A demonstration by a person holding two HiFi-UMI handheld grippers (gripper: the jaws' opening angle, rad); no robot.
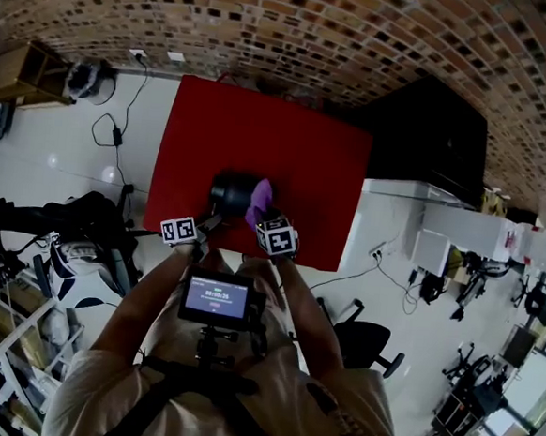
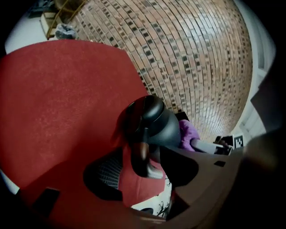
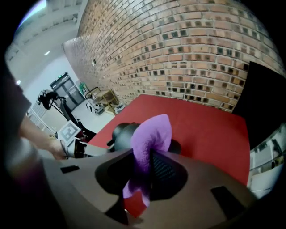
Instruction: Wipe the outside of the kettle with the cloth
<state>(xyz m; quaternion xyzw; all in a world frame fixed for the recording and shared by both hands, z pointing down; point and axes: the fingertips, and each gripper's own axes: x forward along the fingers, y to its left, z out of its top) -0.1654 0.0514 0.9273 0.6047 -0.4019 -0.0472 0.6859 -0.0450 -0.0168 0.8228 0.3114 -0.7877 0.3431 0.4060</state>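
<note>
A black kettle [image 1: 230, 192] [image 2: 156, 118] [image 3: 120, 134] stands near the front edge of the red table [image 1: 306, 159]. My left gripper [image 1: 207, 218] [image 2: 140, 157] is open, its jaws on either side of the kettle's handle [image 2: 139, 154] without pressing on it. My right gripper [image 1: 260, 221] [image 3: 143, 166] is shut on a purple cloth [image 1: 260, 200] [image 3: 153, 136] [image 2: 188, 134]. The cloth sticks up from the jaws, just to the right of the kettle and close against its side. Whether it touches the kettle I cannot tell.
A brick wall [image 1: 297, 26] runs behind the table. A black cabinet [image 1: 430, 140] stands at the table's right end, with white desks [image 1: 460, 227] beyond it. An office chair [image 1: 364, 347] and floor cables [image 1: 115, 134] lie around. A small monitor [image 1: 216, 297] hangs at the person's chest.
</note>
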